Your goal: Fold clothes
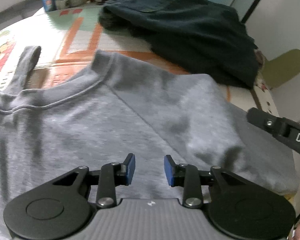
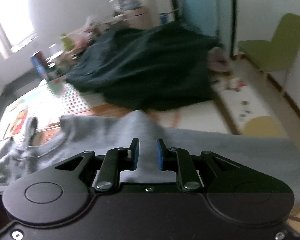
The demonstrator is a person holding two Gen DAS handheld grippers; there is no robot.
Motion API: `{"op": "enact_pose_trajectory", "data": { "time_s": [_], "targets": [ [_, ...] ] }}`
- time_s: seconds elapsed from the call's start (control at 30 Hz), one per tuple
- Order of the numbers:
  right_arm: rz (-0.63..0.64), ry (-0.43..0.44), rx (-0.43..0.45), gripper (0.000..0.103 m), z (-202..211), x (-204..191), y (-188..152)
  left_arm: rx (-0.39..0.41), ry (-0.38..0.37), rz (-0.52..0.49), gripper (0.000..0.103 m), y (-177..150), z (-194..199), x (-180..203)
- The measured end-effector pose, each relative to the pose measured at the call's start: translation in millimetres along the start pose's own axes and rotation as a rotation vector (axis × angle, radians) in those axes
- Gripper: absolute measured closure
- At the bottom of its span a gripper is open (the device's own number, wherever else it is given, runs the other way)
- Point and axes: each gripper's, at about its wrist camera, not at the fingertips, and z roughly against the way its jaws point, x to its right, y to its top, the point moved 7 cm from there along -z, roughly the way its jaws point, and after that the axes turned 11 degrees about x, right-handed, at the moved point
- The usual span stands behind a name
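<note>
Looking like the sleeve fold: right tool (image 2: 148, 154) pinches the grey sweatshirt (image 1: 110, 124), left tool (image 1: 149, 170) hangs released, so next carry the cloth across the body.

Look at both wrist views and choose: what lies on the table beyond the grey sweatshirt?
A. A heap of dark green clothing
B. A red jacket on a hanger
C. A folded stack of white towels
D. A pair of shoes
A: a crumpled dark green garment sits on the table past the collar of the grey sweatshirt.
</note>
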Motion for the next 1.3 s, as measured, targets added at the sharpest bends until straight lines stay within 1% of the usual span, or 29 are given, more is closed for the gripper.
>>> {"op": "enact_pose_trajectory", "data": {
  "time_s": [0.1, 0.2, 0.33, 0.53, 0.57, 0.7, 0.87, 1.0, 1.07, 1.13, 1.2, 1.3],
  "targets": [
    [0.002, 0.036, -0.031, 0.087, -15, -22, -6, -0.008, 0.009, 0.013, 0.070, 0, -4, -12],
    [0.005, 0.048, -0.067, 0.087, -33, -31, -14, -0.022, 0.017, 0.010, 0.070, -2, -7, -19],
    [0.011, 0.011, -0.117, 0.087, -53, -27, -29, -0.045, 0.035, 0.007, 0.070, -8, -14, -29],
    [-0.005, -0.067, -0.179, 0.087, -69, 8, -49, -0.051, 0.049, 0.003, 0.070, -11, -14, -41],
    [-0.013, -0.075, -0.184, 0.090, -69, 15, -50, -0.054, 0.051, 0.001, 0.070, -11, -14, -43],
    [-0.047, -0.059, -0.175, 0.092, -65, 33, -49, -0.059, 0.056, 0.016, 0.070, -10, -13, -53],
    [-0.080, -0.104, -0.131, 0.092, -49, 51, -42, -0.062, 0.058, 0.012, 0.069, -11, -13, -60],
    [-0.095, -0.151, -0.135, 0.092, -41, 71, -44, -0.065, 0.056, 0.013, 0.069, -12, -11, -60],
    [-0.102, -0.185, -0.145, 0.088, -39, 83, -47, -0.069, 0.049, 0.016, 0.068, -13, -10, -59],
    [-0.104, -0.190, -0.146, 0.088, -37, 90, -50, -0.075, 0.034, 0.016, 0.068, -15, -8, -57],
    [-0.093, -0.201, -0.145, 0.088, -35, 96, -52, -0.074, 0.001, 0.014, 0.069, -16, -5, -52],
    [-0.026, -0.289, -0.144, 0.089, -31, 105, -53, -0.065, -0.063, -0.015, 0.068, -18, 3, -37]
  ]
}}
